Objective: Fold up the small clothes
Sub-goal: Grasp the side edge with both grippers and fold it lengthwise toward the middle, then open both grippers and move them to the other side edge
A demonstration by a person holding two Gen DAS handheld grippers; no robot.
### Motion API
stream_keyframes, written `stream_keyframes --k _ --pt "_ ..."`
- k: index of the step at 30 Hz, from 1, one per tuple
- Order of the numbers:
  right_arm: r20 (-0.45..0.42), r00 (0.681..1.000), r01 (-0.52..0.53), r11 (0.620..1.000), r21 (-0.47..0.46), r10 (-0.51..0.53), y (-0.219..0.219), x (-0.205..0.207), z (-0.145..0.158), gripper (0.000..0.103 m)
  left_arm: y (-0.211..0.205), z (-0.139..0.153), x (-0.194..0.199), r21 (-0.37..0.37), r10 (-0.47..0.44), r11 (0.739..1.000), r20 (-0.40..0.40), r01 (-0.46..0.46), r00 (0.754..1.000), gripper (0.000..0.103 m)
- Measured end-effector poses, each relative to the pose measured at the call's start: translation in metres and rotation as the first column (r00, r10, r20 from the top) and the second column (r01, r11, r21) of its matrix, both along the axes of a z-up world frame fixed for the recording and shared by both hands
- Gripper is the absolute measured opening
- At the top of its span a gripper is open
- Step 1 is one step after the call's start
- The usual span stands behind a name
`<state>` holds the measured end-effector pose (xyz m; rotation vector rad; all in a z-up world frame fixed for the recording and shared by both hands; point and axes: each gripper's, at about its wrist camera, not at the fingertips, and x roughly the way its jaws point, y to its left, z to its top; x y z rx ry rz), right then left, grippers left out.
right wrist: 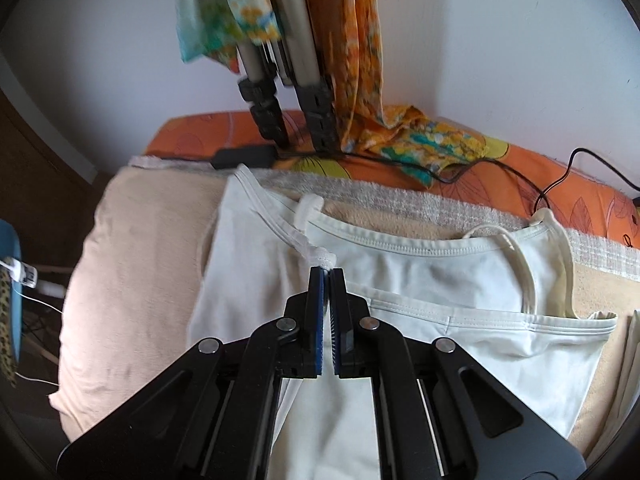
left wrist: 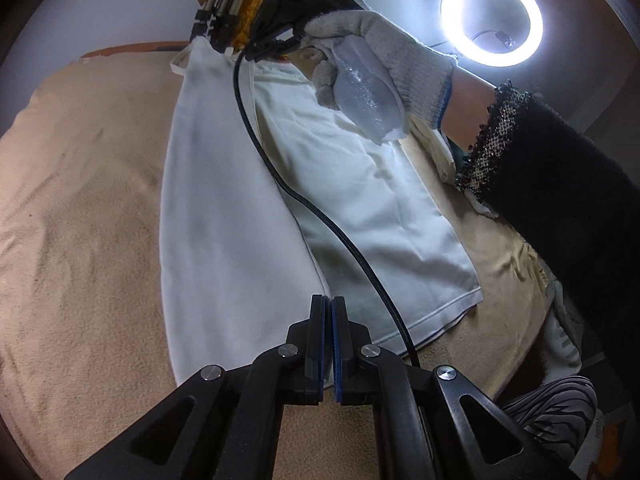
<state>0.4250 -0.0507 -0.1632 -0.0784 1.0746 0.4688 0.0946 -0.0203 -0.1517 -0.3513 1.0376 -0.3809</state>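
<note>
A white camisole top [left wrist: 240, 216] lies on a tan blanket [left wrist: 80, 200], its left side folded over the middle. My left gripper [left wrist: 329, 300] is shut on the folded edge near the hem. In the right wrist view the camisole [right wrist: 440, 272] shows its neckline and thin straps [right wrist: 516, 264]. My right gripper [right wrist: 329, 271] is shut on the knotted left strap [right wrist: 320, 256] at the top of the fold. In the left wrist view the right gripper sits at the far end of the garment, mostly hidden behind a gloved hand [left wrist: 376, 68].
A black cable [left wrist: 320, 208] hangs across the garment. A ring light [left wrist: 492, 18] shines at the upper right. Tripod legs [right wrist: 280, 92] draped with orange floral cloth [right wrist: 360, 60] stand on an orange sheet [right wrist: 500, 168] beyond the blanket, with cables.
</note>
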Motion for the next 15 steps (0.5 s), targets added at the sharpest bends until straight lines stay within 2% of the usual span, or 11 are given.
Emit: stream_keyframes --k 1,3,4,6,7,8,15 --pt "-0.006 1.0 -0.001 1.0 0.0 0.001 0.0 0.001 -0.003 0.004 -0.001 -0.001 0.001 -0.003 -0.006 1.0 -0.009 0.006 1.0 0.001" --pt "-0.012 1.0 0.004 1.0 0.013 -0.003 -0.003 0.003 -0.006 0.004 -0.004 -0.003 0.001 -0.009 -0.019 1.0 -0.025 0.019 1.0 0.016" --pt "-0.016 1.0 0.007 1.0 0.029 -0.007 -0.007 0.003 -0.005 0.008 -0.005 -0.003 0.0 -0.011 -0.023 1.0 -0.024 0.023 0.999 0.017" --pt "-0.001 1.0 0.018 0.998 0.057 -0.018 -0.016 0.002 -0.002 0.023 -0.007 -0.001 -0.003 0.0 -0.034 0.999 -0.014 0.034 0.999 0.02" --pt "0.017 0.999 0.026 0.998 0.065 -0.027 -0.021 0.0 0.003 0.037 -0.008 0.001 -0.004 0.008 -0.037 0.999 -0.005 0.037 0.999 0.021" --pt "0.038 0.999 0.033 0.997 0.076 -0.036 -0.028 -0.003 0.009 0.044 -0.009 0.003 -0.006 0.014 -0.039 0.999 0.003 0.039 0.999 0.021" --pt "0.107 0.991 0.059 0.984 0.167 -0.078 -0.096 -0.026 0.054 0.044 -0.01 0.022 -0.013 0.07 -0.03 0.997 0.087 0.024 0.996 0.021"
